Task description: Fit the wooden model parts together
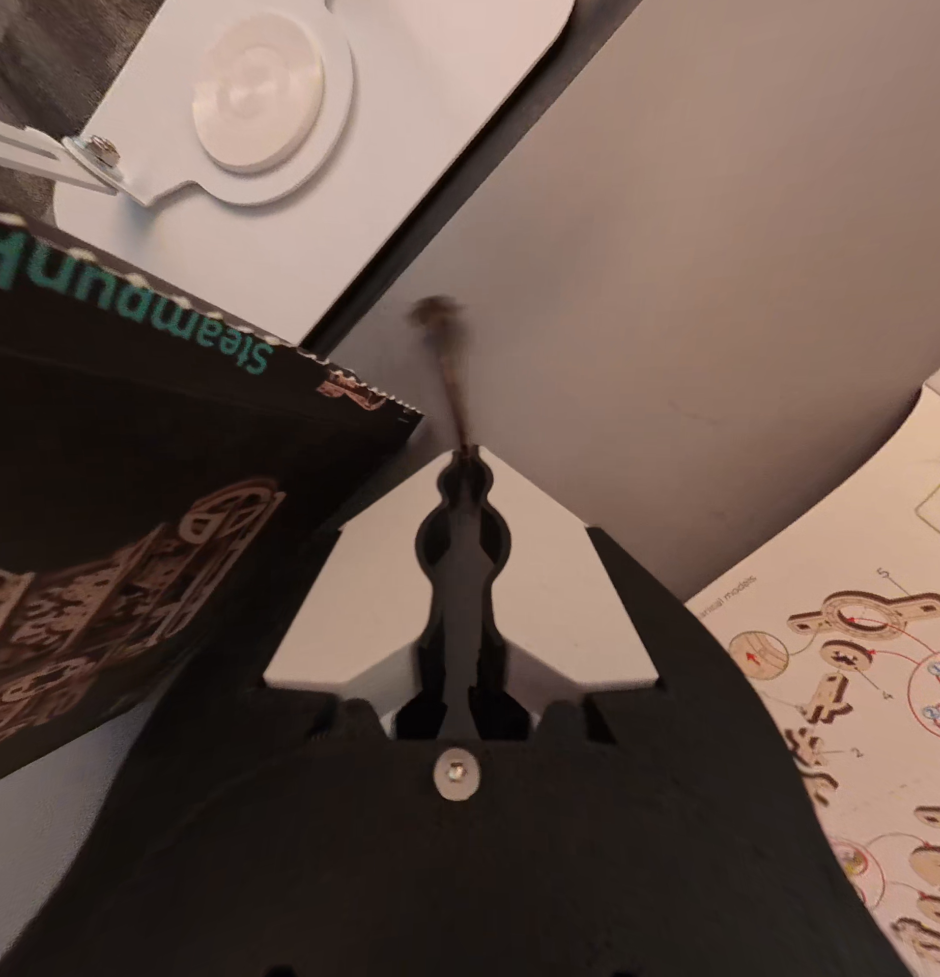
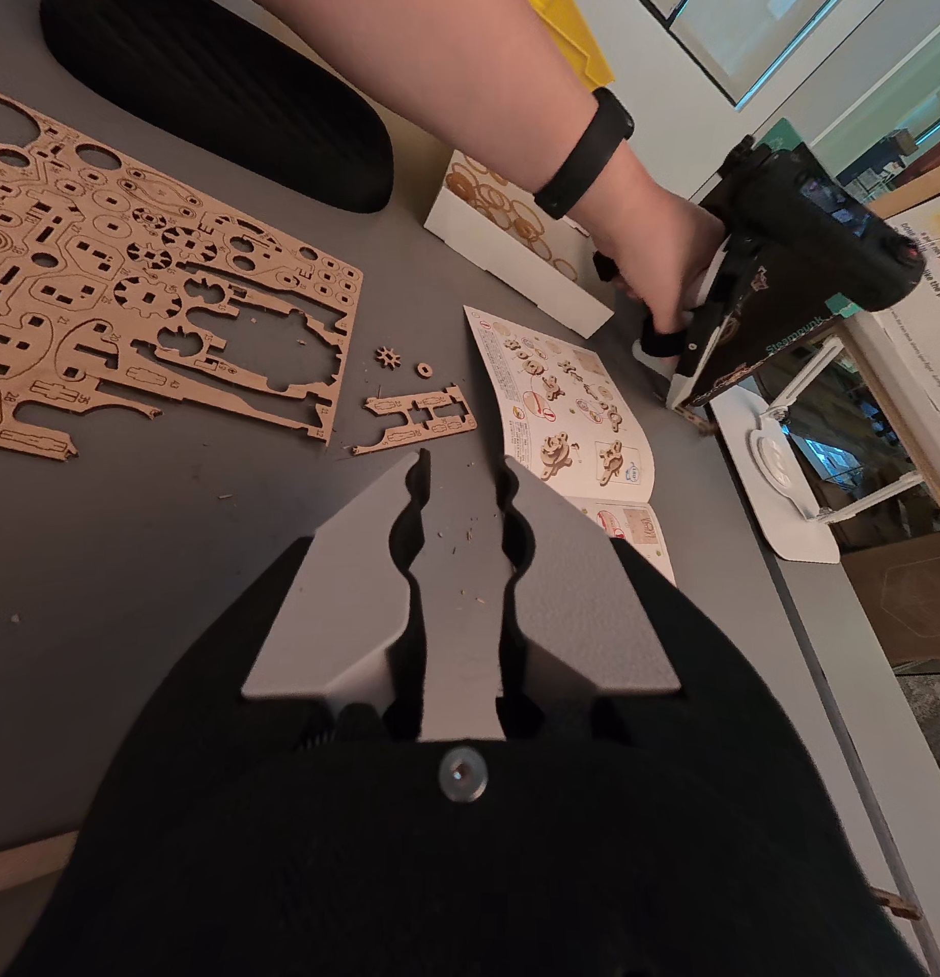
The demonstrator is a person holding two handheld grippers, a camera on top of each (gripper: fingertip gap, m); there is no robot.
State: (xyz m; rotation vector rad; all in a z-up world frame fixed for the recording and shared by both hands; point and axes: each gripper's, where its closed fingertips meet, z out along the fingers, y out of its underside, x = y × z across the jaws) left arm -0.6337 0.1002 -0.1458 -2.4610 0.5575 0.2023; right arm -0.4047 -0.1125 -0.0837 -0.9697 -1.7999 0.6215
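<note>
My left gripper (image 1: 465,454) is shut on a thin wooden part (image 1: 446,370) that sticks out edge-on from its tips over the grey table (image 1: 668,264). In the right wrist view a hand holds that gripper (image 2: 678,403) at the far right, next to the black kit pack (image 2: 764,343). My right gripper (image 2: 465,465) is open and empty above the table. Just beyond its tips lie a small broken-off wooden fragment (image 2: 420,417), a tiny gear (image 2: 388,358) and a tiny washer (image 2: 424,369). The large laser-cut wooden sheet (image 2: 140,291) lies at the left.
The instruction booklet (image 2: 563,412) lies open right of my right gripper and also shows in the left wrist view (image 1: 853,687). A white box of wooden rings (image 2: 510,232) and a black ribbed object (image 2: 219,106) stand at the back. A white base plate (image 1: 272,106) sits at the table edge.
</note>
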